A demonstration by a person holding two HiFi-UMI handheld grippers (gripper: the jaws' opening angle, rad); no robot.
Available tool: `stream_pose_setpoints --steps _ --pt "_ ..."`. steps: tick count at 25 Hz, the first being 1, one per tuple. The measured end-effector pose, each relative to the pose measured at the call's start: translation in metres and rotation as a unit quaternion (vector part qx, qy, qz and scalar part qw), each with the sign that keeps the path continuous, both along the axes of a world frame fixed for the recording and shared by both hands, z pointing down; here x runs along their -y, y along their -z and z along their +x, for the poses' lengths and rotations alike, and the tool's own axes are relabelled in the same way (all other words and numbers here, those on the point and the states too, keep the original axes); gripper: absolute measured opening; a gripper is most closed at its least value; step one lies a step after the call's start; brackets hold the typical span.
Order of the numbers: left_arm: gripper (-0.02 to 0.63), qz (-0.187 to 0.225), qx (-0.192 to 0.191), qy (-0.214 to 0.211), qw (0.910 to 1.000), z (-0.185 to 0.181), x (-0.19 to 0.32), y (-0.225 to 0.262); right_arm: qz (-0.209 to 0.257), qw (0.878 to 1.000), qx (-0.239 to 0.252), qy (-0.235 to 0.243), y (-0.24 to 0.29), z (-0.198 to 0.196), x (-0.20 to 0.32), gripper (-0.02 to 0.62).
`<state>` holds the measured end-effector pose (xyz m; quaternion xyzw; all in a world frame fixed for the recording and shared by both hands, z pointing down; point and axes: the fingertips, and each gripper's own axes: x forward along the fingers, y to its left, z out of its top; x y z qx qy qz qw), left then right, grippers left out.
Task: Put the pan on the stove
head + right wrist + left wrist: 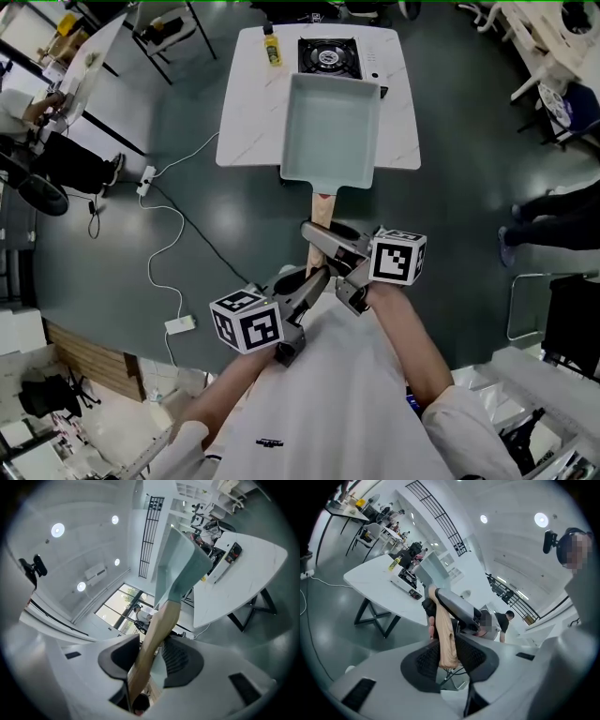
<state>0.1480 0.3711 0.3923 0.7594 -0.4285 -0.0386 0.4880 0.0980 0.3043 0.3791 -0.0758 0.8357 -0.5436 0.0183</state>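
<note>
— The pan (330,127)?
— Smooth, pale, matt-looking metal. Its handle (322,208) is light, bare wood.
— And the pads (471,655) on that handle?
— Black, ribbed, rubbery-looking.
— The table (248,131)?
— A white, smooth top, faintly marbled. The floor (94,272) is dark and glossy, with soft reflections.

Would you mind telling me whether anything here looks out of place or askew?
Nothing looks spilled or damaged. The pan is not on the stove yet; the left gripper and right gripper clamp its wooden handle.
</note>
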Motion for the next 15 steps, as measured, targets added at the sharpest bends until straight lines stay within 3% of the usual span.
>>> stream_pose_setpoints --steps 6,15 --pt "0.091 -0.001 0.012 0.001 0.9999 -0.015 0.037 0.001 -0.007 1.000 0.008 -0.002 0.002 -0.012 0.039 0.153" --pt "0.091 -0.012 -0.005 -0.027 0.9996 -0.058 0.123 -0.017 -0.010 1.000 -0.012 -0.026 -0.020 -0.055 0.127 0.152"
